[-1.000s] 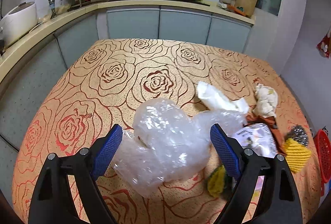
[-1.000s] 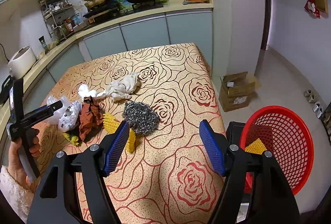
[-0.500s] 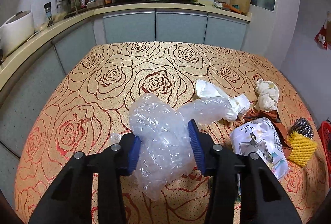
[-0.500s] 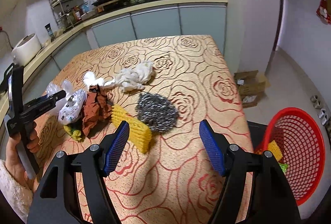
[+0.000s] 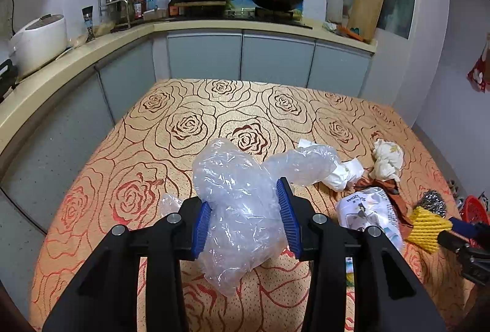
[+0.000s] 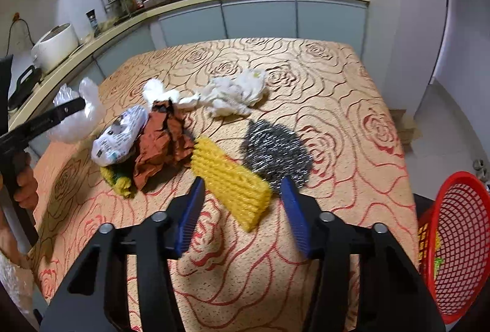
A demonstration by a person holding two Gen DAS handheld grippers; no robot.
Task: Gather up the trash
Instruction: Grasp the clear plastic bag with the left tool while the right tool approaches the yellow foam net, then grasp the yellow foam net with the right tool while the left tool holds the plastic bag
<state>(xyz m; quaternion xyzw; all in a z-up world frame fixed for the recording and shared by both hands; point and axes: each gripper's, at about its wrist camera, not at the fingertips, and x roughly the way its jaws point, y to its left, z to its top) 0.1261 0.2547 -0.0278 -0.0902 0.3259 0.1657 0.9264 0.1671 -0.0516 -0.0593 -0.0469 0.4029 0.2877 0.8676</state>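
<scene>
1. Clamping a crumpled clear plastic bag [image 5: 242,209], the left gripper [image 5: 245,218] has just been closing; both blue pads press into the film, and the bag's lower end hangs just above the rose-patterned tablecloth [image 5: 171,129].
2. Straddling the near end of a yellow ridged sponge [image 6: 229,181], the right gripper [image 6: 242,209] has just been closing too; its pads [image 6: 191,214] stand apart from the sponge, so nothing is yet held.
3. Remaining trash lies clustered mid-table: a printed white packet [image 6: 119,139], crumpled brown paper [image 6: 162,142], white tissue wads [image 6: 232,96] and a steel wool scourer [image 6: 272,148] touching the sponge's far side.
4. The red basket [image 6: 453,243], beside the table at the right and below its edge, already holds some yellow and green items; it is probably the destination.
5. Risks: the bag's long tail [image 5: 303,160] rests against a tissue wad and could drag it along as the bag travels. The thin film may slip out of the pads if it compresses further. The sponge lies askew to the right jaws, so a closing grip may pinch only a corner and twist it, or catch the scourer.
6. Hard to make out: the object under the packet, yellow and green, is mostly covered. The basket is cut by the frame edge, and its contents cannot be identified.
</scene>
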